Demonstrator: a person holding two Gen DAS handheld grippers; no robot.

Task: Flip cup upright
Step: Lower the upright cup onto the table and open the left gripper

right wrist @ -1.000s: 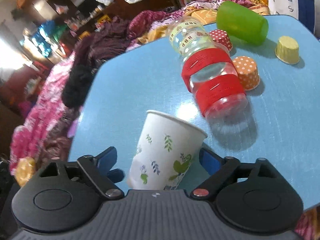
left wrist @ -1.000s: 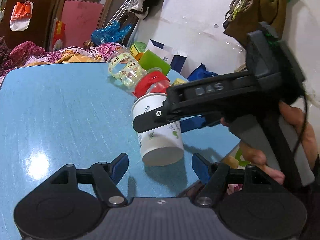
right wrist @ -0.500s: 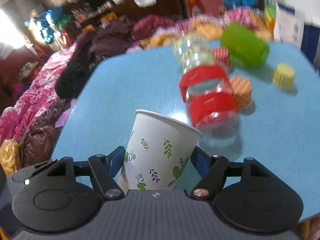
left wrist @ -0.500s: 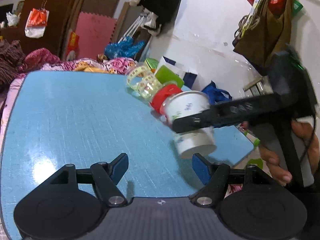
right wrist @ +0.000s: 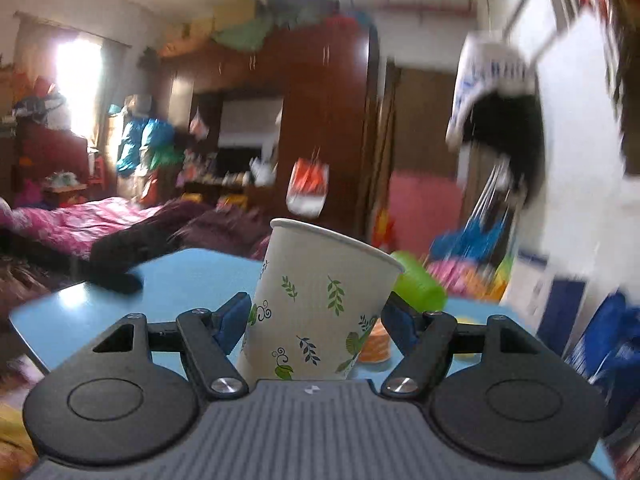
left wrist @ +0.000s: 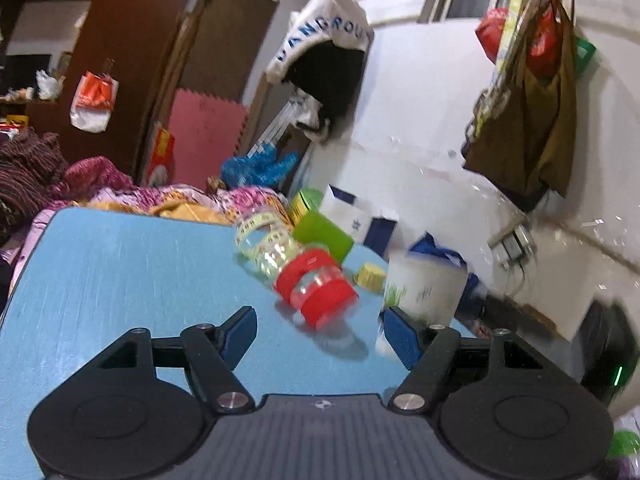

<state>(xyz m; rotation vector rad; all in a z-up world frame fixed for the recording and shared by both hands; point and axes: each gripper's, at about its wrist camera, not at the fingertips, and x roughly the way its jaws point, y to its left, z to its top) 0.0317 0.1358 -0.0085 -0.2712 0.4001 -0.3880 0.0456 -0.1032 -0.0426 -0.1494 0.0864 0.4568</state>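
Since a second ago lifted off the tabletop point(left wrist: 120, 264) and turned mouth-up, cup point(right wrist: 320, 300): clenched in right hand-held gripper point(right wrist: 316, 320); left hand-held gripper point(left wrist: 320, 334) released, empty; set-down remaining.

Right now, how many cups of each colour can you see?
White paper cup: 1
Green cup: 1
Yellow baking cup: 1
Orange baking cup: 1
Total: 4

white hanging bag point(left wrist: 324, 36): letters "ANDROU" readable; other print blurred
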